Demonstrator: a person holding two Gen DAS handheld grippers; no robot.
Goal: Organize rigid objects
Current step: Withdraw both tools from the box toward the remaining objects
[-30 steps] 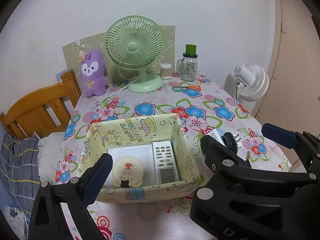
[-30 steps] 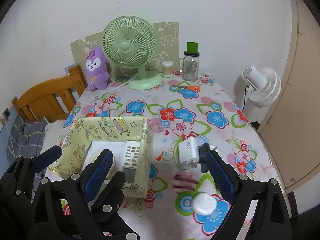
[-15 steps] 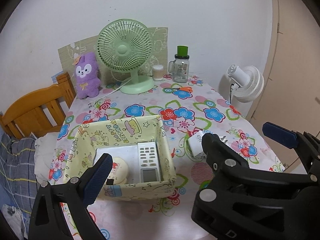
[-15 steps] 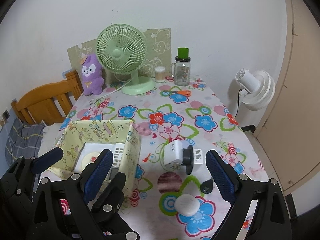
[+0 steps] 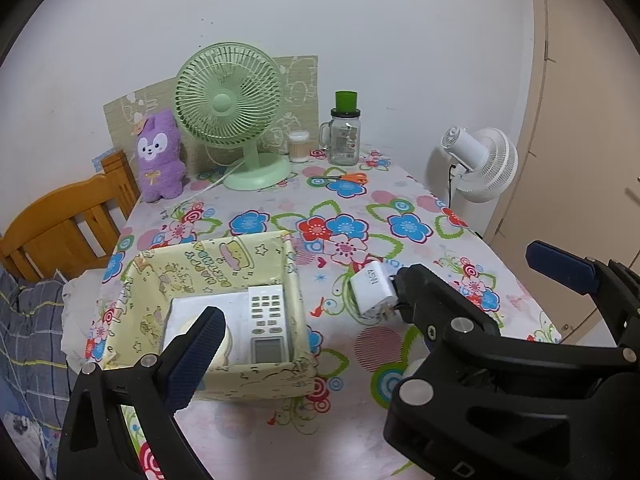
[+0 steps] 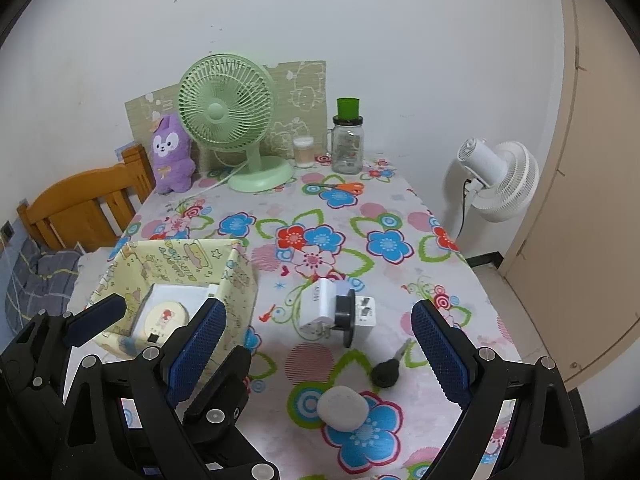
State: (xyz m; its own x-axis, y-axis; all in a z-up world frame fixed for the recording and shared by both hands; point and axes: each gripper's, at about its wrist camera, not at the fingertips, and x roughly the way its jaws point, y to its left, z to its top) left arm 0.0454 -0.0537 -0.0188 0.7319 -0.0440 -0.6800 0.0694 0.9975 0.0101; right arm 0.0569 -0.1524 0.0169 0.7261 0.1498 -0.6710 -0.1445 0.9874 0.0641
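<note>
Fabric bin (image 6: 240,280) sits near the table's (image 6: 452,280) left edge, seemingly clear of the white adapter (image 6: 320,308).

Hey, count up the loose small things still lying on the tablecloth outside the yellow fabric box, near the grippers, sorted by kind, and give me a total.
White charger plugs: 2, the white charger and the adapter with the black ring beside it.
Black key: 1.
White oval case: 1.
Total: 4.

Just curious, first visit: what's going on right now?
Both claws, left and right, open, empty. Charger, key, white case loose beside fabric bin. Path unobstructed.
</note>
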